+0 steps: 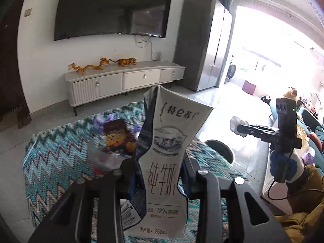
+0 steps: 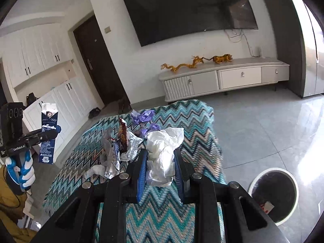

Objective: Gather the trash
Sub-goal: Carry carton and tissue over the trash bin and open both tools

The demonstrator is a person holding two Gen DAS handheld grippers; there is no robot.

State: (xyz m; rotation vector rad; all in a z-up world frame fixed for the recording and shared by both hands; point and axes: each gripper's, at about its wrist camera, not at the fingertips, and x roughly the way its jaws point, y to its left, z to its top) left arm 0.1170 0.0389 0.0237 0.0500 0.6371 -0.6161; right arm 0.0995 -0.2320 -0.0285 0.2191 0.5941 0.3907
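Left hand-held gripper (image 1: 160, 174) clamps milk carton (image 1: 164, 162); right (image 2: 160, 162) clamps tissue (image 2: 162, 154); bin (image 2: 273, 194) holds scrap.

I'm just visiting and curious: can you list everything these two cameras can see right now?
milk carton: one, white and blue, squashed, held by left gripper
tissue: one, white, crumpled, held by right gripper
wrappers: several, brown, purple, clear, on the cloth
zigzag cloth: one, teal
bin: one, white rim, on the floor at the right
TV: one, black, on the wall
cabinet: one, cream, under the TV
dragon figures: two, golden, on the cabinet
left gripper: black
right gripper: black, blue pads
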